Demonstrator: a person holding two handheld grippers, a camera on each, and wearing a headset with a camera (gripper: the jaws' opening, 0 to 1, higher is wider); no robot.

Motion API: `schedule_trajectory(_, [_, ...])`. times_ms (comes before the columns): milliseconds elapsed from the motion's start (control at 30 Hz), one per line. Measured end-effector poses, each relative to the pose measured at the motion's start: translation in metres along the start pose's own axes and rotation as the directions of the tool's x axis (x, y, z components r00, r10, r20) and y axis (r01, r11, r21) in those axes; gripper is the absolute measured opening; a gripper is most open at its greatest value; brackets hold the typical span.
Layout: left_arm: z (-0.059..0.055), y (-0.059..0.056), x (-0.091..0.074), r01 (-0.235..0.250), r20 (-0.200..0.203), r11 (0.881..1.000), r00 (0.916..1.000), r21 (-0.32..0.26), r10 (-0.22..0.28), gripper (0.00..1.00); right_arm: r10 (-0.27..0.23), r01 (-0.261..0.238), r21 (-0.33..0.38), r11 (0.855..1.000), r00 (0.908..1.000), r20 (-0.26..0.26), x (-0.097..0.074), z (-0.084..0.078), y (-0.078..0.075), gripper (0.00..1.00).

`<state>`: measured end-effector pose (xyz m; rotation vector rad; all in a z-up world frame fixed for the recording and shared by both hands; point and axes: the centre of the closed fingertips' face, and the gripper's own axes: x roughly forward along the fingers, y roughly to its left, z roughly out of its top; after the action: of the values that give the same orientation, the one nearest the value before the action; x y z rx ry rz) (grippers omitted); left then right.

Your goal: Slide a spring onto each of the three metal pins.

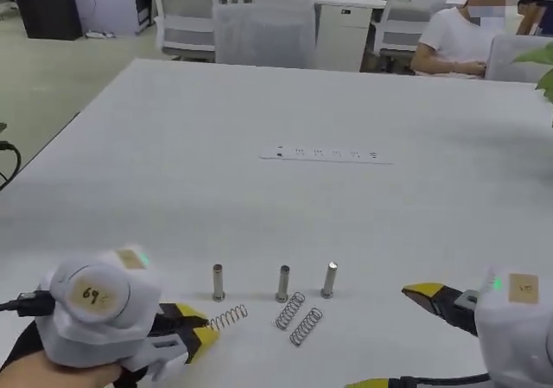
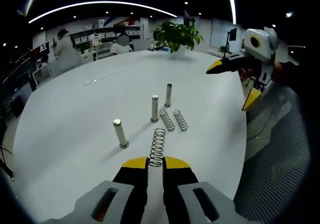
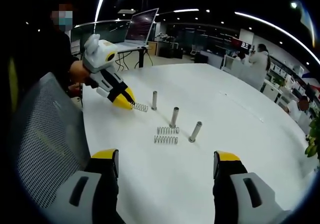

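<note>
While the left hand-held gripper (image 2: 156,163) is pinched narrow on the near end of one spring (image 2: 158,143), that spring's long axis runs straight out ahead of the jaws, nearly level over the desk (image 2: 75,114). The nearest pin (image 2: 120,133) stands upright just ahead and left of its free end, so I judge the spring must be tipped up over the pin top. The right hand-held gripper (image 3: 166,159) hangs wide and empty, farther off, with two loose springs (image 3: 168,130) ahead of it. Whether the held spring's free end touches the desk is unclear.
</note>
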<state>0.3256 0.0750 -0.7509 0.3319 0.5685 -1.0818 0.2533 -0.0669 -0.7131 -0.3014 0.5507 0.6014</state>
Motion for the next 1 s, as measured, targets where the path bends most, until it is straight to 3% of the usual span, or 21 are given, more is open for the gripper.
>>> schedule_trajectory(433, [0.02, -0.021, -0.025, 0.057, 0.075, 0.996, 0.9952, 0.071, -0.063, 0.03, 0.034, -0.033, -0.017, 0.999, 0.9991, 0.024, -0.004, 0.013, 0.008, 0.71])
schedule_trajectory(567, [0.025, -0.025, -0.029, 0.074, 0.098, 0.993, 0.9918, 0.088, -0.083, 0.03, 0.068, -0.067, -0.037, 0.997, 0.997, 0.036, -0.008, 0.023, 0.014, 0.64])
schedule_trajectory(833, [0.035, -0.034, -0.036, 0.099, 0.13, 0.987, 0.9848, 0.125, -0.115, 0.03, 0.157, -0.154, -0.033, 0.987, 0.9828, 0.098, -0.014, 0.051, 0.026, 0.52])
schedule_trajectory(1000, [0.043, -0.04, -0.04, 0.107, 0.142, 0.982, 0.9813, 0.157, -0.13, 0.03, 0.198, -0.192, -0.072, 0.979, 0.9767, 0.083, -0.015, 0.059, 0.034, 0.45])
